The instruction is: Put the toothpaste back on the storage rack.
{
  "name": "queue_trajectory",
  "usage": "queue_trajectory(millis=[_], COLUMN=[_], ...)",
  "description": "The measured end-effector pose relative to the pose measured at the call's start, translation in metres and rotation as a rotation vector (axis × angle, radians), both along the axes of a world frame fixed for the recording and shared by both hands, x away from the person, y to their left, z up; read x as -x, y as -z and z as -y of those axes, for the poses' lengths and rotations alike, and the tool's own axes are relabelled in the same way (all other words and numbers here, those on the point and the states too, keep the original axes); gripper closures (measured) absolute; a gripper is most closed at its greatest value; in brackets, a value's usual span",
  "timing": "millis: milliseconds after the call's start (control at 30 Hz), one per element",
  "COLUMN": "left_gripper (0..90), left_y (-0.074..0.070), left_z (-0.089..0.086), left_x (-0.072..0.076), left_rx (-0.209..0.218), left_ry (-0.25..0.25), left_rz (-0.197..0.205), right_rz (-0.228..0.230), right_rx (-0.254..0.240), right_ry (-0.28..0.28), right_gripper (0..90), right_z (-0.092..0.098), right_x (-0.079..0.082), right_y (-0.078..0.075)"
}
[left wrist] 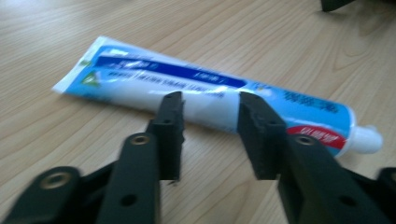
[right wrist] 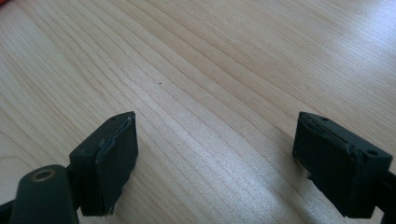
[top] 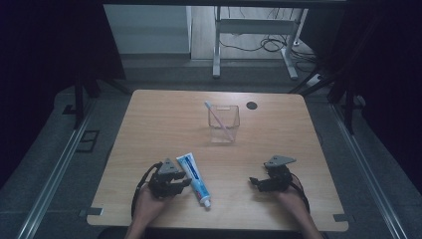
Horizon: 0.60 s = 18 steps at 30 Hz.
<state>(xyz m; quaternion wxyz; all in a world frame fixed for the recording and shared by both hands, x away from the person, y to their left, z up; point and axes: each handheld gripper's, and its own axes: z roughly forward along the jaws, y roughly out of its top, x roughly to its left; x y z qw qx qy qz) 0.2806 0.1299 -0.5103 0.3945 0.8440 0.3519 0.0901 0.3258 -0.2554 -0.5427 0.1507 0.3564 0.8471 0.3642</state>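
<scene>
Left gripper view: left tongs (left wrist: 210,112) half-spread at the toothpaste tube (left wrist: 210,95), gripping nothing; right tongs (right wrist: 215,163) spread wide.

Toothpaste tube (top: 195,179) lies just beside the left gripper (top: 185,182); open tabletop (top: 278,129) around the right gripper (top: 254,182); clear cup (top: 223,123) stands mid-table.

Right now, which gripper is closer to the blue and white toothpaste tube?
Left. The left gripper is right beside the blue and white toothpaste tube, jaws pointing at its middle. The right gripper sits well off to the tube's other side, over bare wood.
</scene>
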Motion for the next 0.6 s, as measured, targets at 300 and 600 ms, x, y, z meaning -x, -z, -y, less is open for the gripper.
queue_trajectory(millis=[300,600], left_gripper=[86.9,86.8], left_y=[-0.009,0.002], left_z=[0.03,0.055], left_x=[-0.001,-0.003], left_rx=[0.003,-0.039], left_ry=[0.073,0.137], left_rz=[0.013,-0.05], right_rz=[0.0,0.0], right_rx=[0.0,0.0], right_ry=[0.002,0.003], right_gripper=[14.2,14.2], right_z=[0.0,0.0], right_x=[0.0,0.0], right_y=[0.0,0.0])
